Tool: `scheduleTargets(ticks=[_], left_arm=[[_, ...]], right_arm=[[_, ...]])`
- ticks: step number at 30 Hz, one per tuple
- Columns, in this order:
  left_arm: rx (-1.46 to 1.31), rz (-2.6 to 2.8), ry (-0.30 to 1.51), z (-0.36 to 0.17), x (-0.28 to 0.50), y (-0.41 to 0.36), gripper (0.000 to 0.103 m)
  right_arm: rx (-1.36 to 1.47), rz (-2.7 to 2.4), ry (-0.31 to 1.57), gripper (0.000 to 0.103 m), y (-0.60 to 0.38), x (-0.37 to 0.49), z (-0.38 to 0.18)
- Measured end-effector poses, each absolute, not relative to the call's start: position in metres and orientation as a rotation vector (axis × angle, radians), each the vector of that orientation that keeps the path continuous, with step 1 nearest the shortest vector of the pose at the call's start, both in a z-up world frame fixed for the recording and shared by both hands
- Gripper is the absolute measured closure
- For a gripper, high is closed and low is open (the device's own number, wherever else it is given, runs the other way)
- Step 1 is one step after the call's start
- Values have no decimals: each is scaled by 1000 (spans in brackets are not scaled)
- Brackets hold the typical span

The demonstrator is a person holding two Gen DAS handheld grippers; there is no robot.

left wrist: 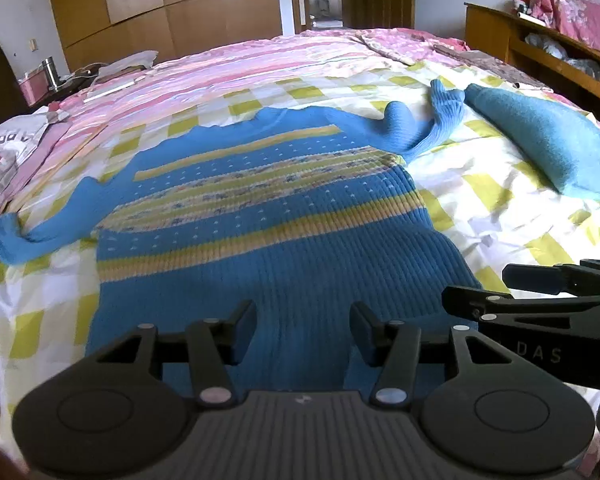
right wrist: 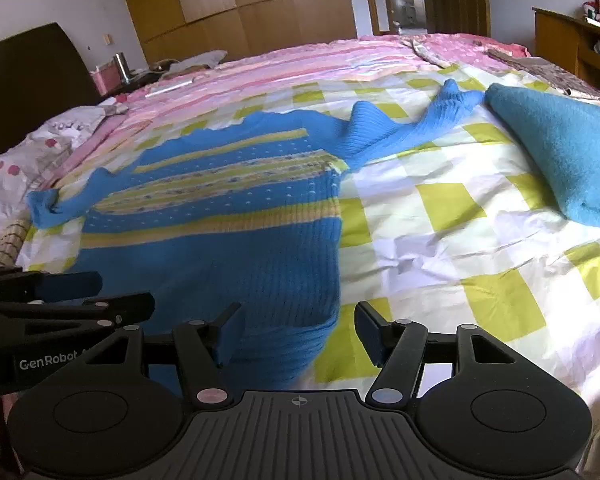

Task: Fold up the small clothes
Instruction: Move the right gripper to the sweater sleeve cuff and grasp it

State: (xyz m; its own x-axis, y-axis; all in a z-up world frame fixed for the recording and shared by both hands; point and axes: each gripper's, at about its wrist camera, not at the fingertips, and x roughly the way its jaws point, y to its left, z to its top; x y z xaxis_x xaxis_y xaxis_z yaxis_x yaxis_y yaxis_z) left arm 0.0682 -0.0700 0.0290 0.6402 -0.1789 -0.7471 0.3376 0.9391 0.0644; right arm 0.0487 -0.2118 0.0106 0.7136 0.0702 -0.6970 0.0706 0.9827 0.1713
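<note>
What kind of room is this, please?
Most likely a home bedroom: a wide bed with a checked sheet and the sweater spread on it, a wooden wardrobe, and a headboard.

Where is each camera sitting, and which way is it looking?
Left wrist view: sits on the left tool, looking forward over the near hem of the blue striped knitted sweater spread on the checked bedsheet; its own open fingers show, plus the right tool at right.
Right wrist view: sits on the right tool, facing the sweater's right edge; its open fingers show, plus the left tool at left.
Both share: the sweater, the folded teal garment, the wooden wardrobe and the doorway.
</note>
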Motion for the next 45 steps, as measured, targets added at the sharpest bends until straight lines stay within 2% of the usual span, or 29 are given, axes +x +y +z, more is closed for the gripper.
scheduleTargets(ticks=[30,45], left_arm=[[163,-399,833,17,192,-150,46],[113,-411,827,6,234,-178,46]], right_arm=[[169,-190,737,42,-320,191,25],[173,-261,733,43,-386,292,34]])
